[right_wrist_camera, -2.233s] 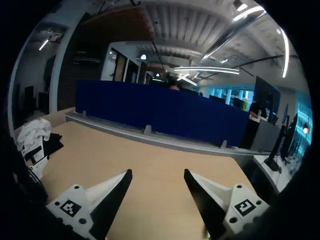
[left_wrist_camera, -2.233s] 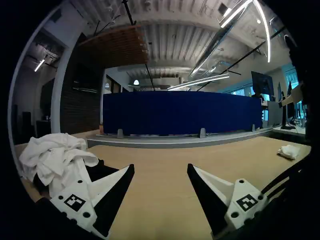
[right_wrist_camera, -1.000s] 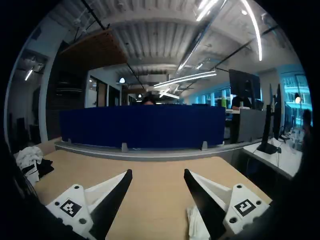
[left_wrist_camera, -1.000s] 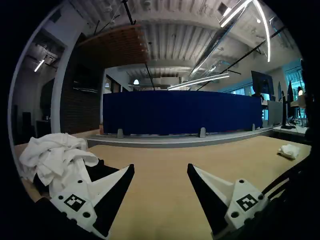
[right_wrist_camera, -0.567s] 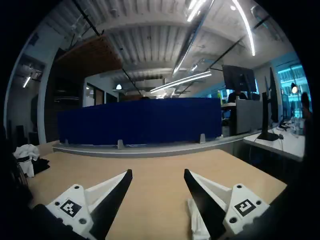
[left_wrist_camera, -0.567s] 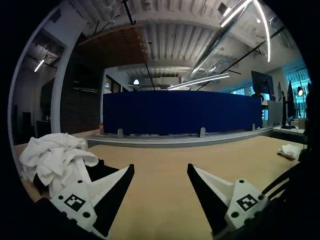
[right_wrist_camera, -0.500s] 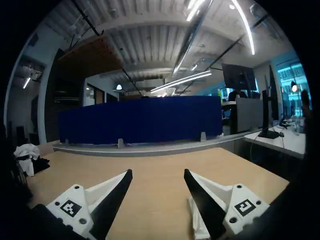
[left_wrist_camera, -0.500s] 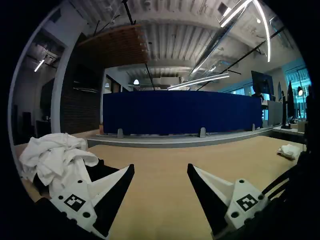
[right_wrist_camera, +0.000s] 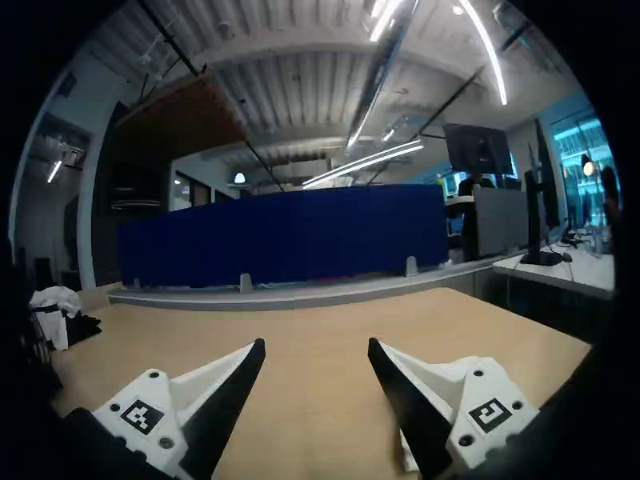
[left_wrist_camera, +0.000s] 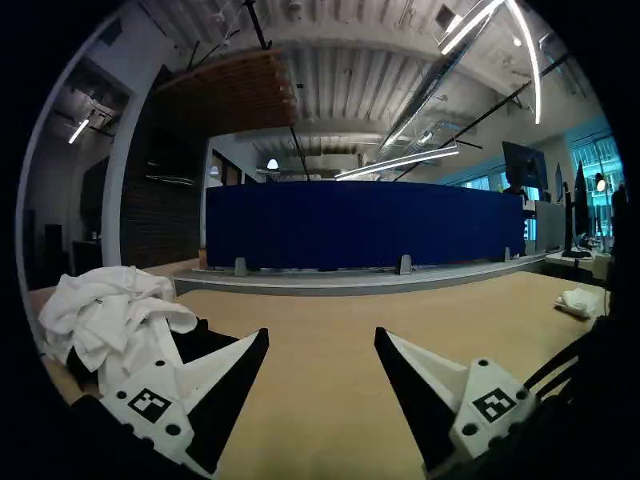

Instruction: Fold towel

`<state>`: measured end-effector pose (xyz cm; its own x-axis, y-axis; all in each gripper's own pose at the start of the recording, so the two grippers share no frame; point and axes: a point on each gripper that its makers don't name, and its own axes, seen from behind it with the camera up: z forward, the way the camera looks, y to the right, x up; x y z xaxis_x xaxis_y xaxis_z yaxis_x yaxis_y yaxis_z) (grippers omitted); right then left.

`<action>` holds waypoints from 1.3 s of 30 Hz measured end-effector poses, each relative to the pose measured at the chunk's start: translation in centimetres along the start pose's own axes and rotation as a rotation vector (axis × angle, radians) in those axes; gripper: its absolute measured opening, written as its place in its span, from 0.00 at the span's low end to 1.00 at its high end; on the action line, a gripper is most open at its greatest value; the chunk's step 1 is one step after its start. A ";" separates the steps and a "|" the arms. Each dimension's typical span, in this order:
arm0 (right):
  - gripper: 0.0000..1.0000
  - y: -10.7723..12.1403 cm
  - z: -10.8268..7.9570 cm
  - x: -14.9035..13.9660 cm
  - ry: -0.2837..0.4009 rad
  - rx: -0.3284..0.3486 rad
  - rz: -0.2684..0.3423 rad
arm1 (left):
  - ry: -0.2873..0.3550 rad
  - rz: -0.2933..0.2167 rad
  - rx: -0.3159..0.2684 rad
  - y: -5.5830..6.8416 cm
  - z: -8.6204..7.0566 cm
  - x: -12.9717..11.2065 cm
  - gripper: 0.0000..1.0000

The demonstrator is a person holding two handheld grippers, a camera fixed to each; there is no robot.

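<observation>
Towel [left_wrist_camera: 578, 302] rests on table [left_wrist_camera: 336, 312] — left tool [left_wrist_camera: 320, 330] wears checkered marker [left_wrist_camera: 150, 406].

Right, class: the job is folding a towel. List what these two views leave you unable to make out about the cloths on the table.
Pile, left gripper view: lower part sits behind the left gripper's finger; piece count unclear.
Small towel, left gripper view: far off and tiny; folded or crumpled, cannot tell.
White cloth, right gripper view: nearly all behind the right gripper's finger; shape unknown.
</observation>
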<state>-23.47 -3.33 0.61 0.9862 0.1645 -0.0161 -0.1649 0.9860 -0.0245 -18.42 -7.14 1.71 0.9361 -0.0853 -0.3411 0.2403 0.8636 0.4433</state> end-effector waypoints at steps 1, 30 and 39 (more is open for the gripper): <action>1.00 0.0 -0.1 -0.2 0.000 -0.002 0.000 | 0.000 0.000 0.000 0.0 0.0 0.0 0.98; 1.00 -1.0 -1.7 -0.7 0.021 -0.017 -0.093 | 0.000 0.000 0.000 -0.1 0.0 0.1 0.98; 1.00 -1.1 -1.9 -0.5 0.021 -0.015 -0.092 | 0.000 0.000 0.000 -0.1 0.0 0.0 0.98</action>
<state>-23.81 -4.58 -1.21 0.9968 0.0726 -0.0336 -0.0739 0.9964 -0.0422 -18.41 -7.20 1.62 0.9361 -0.0850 -0.3412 0.2400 0.8636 0.4434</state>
